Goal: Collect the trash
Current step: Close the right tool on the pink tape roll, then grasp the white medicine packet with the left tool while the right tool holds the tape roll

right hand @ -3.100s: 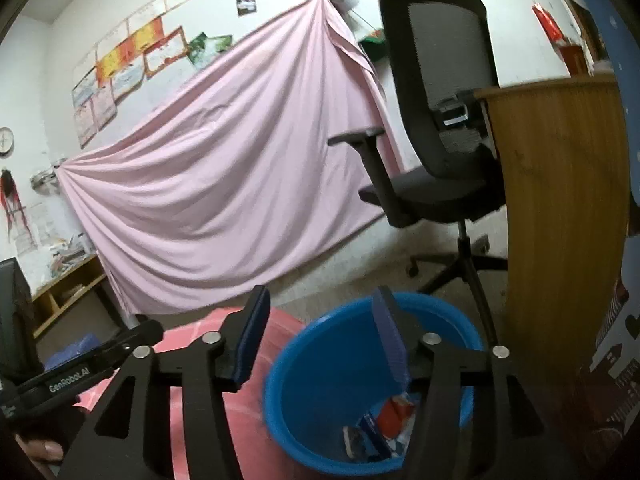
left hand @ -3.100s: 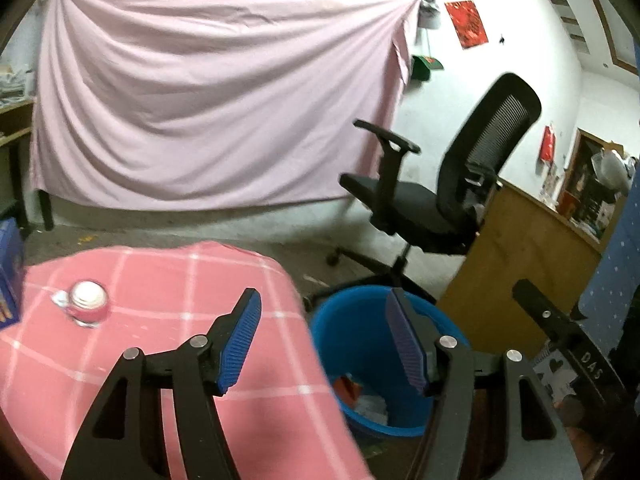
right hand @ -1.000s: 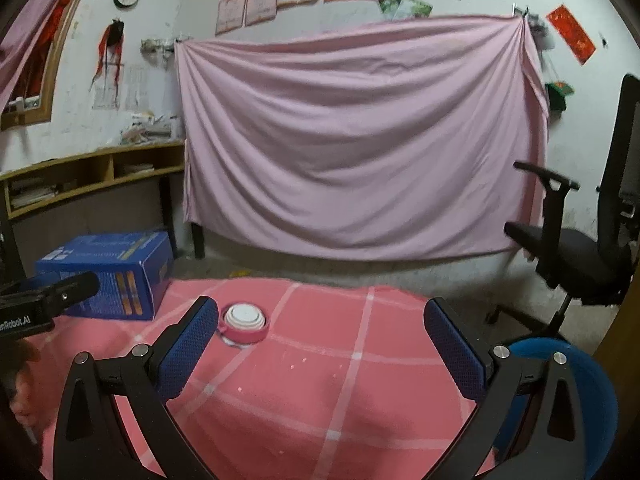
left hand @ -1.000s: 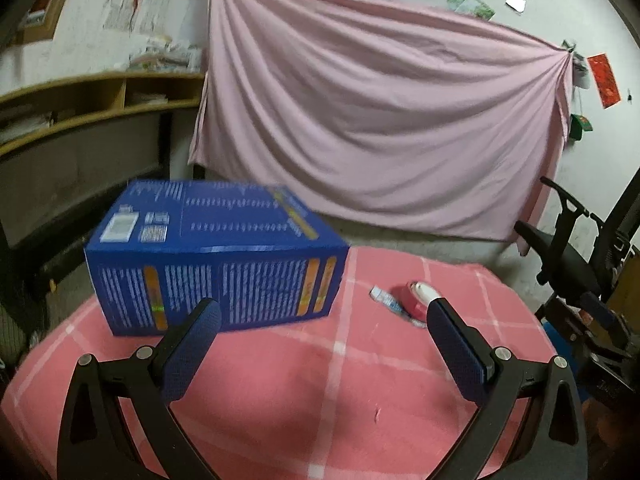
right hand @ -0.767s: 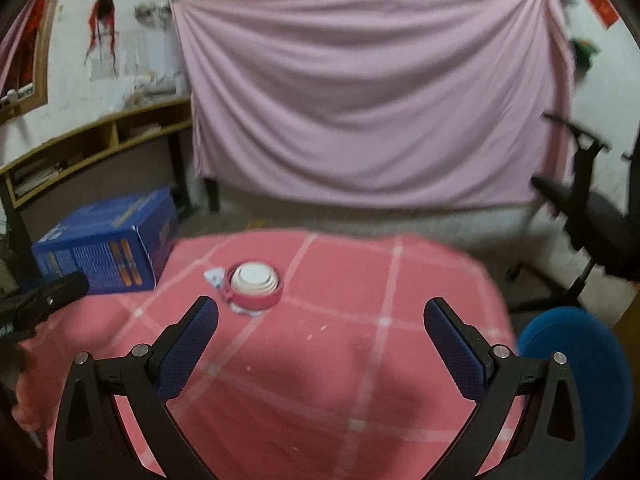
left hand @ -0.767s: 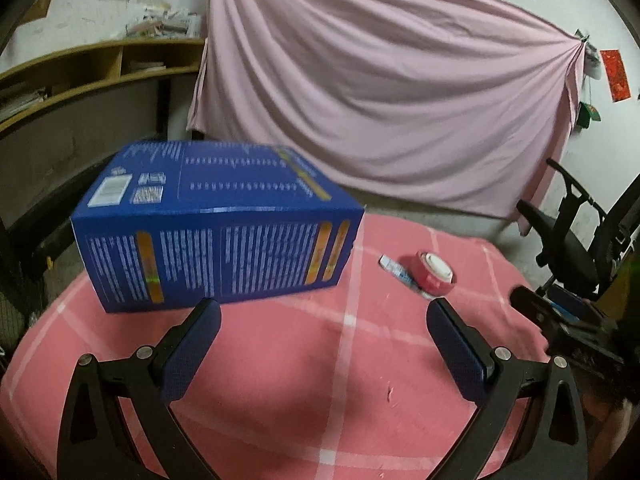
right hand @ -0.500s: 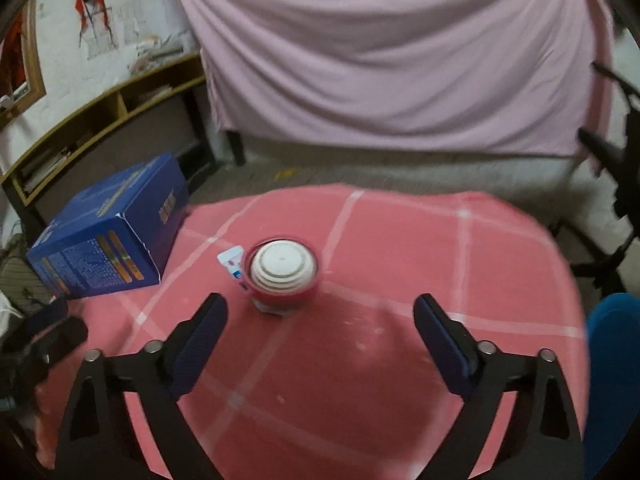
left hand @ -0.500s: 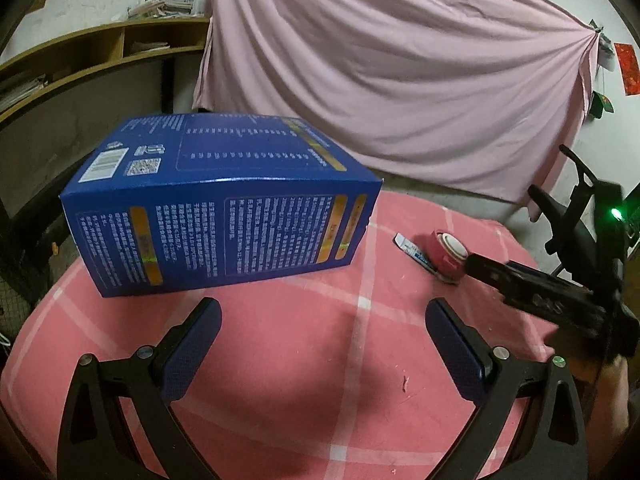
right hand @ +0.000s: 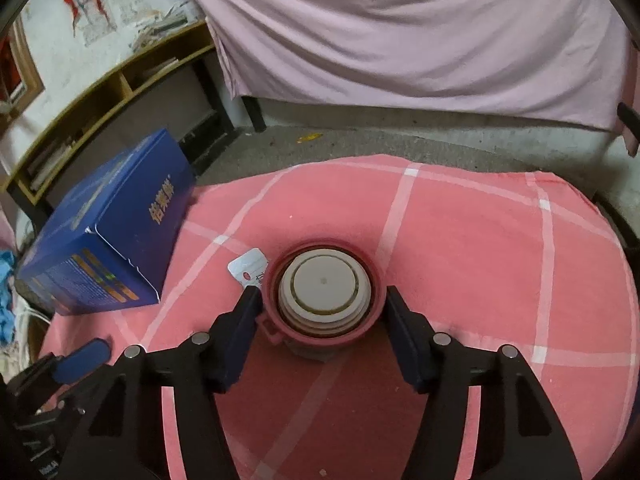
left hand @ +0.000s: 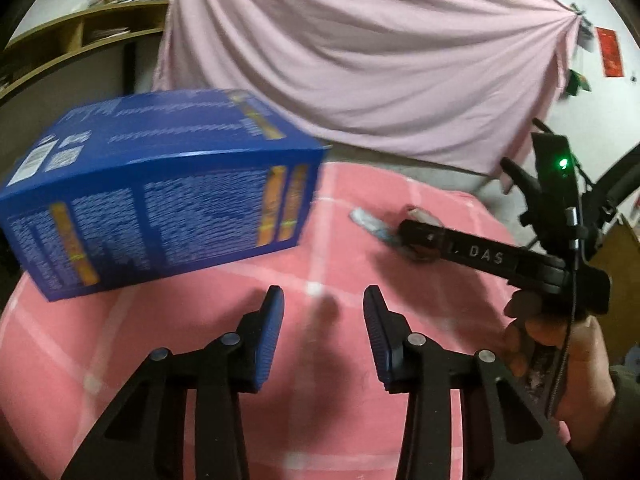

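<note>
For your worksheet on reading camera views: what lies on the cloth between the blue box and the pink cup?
In the right wrist view, a small white label lies on the tablecloth between the blue box and the pink cup, beside the cup.

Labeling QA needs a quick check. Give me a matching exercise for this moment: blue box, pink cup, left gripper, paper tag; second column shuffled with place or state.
Things:
1. blue box
2. pink cup
3. left gripper
4. paper tag

Place or state:
A. between the right gripper's fingers, upright
B. nothing between its fingers
C. at the left edge of the pink checked tablecloth
D. flat on the cloth, beside the cup, on the box's side

Pairs: 1-C, 2-A, 3-B, 4-D
</note>
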`<state>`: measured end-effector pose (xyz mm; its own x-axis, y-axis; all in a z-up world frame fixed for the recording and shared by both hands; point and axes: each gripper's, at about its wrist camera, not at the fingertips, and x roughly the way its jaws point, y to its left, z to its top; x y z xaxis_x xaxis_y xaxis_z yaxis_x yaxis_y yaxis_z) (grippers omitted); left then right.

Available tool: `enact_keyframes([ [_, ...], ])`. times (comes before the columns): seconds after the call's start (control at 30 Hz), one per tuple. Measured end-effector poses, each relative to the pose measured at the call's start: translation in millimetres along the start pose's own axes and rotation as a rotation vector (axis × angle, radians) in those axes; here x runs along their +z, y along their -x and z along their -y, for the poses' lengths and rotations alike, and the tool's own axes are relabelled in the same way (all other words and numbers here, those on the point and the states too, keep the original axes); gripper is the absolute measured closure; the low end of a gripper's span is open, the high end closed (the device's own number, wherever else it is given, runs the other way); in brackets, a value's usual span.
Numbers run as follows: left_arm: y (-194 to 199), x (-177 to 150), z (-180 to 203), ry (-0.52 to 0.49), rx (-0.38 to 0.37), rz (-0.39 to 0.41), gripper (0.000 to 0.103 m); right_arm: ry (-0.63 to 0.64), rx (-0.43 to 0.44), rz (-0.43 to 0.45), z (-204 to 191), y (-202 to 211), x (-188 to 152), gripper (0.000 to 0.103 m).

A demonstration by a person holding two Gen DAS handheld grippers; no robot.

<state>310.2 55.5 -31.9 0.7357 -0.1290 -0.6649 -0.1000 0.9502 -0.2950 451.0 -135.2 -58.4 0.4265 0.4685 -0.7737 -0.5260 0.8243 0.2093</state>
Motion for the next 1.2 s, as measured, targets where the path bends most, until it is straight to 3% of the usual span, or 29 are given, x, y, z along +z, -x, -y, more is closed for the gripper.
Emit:
enact_keyframes([
  [0.13,-9.8,6.2,16.6,-0.048,-0.046,-0.028,0.067,-0.015,-0.020,0.009,14.9,15.7,-9.0,0.044],
  [0.3,-25.0,15.3,36.5,-0.084,-0.033,-0.049,0.067,0.011,-0.136,-0.003,35.0,45.8,-32.0,0.044],
  [0.4,-40.2,25.0,45.8,-0.047,-0.040,-0.068,0.067,-0.029,-0.194,0.024,51.2,74.1,-51.5,0.044],
  [0.57,-62.7,44.7,55.3,0.042,-0.006,-0.090,0.067,-0.063,-0.212,0.062,63.2,96.2,-65.4,0.044],
  [0.7,-84.4,56.3,63.3,0.056,0.093,-0.112,0.067,-0.065,-0.182,0.077,64.4,97.4,-65.4,0.044],
  [0.87,-103.0,64.7,72.8,0.071,0.130,-0.143,0.066,-0.095,-0.130,0.093,73.2,102.4,-68.5,0.044],
  [1.03,-120.1,62.2,93.6,-0.028,0.244,-0.158,0.067,-0.152,-0.076,0.102,84.5,106.1,-70.7,0.044],
  [1.1,-122.0,57.9,99.1,-0.078,0.281,-0.160,0.070,-0.166,-0.066,0.104,87.4,107.9,-71.5,0.044],
  [1.2,-125.3,54.5,99.2,-0.083,0.277,-0.162,0.082,-0.161,-0.067,0.102,84.6,108.4,-71.1,0.044],
])
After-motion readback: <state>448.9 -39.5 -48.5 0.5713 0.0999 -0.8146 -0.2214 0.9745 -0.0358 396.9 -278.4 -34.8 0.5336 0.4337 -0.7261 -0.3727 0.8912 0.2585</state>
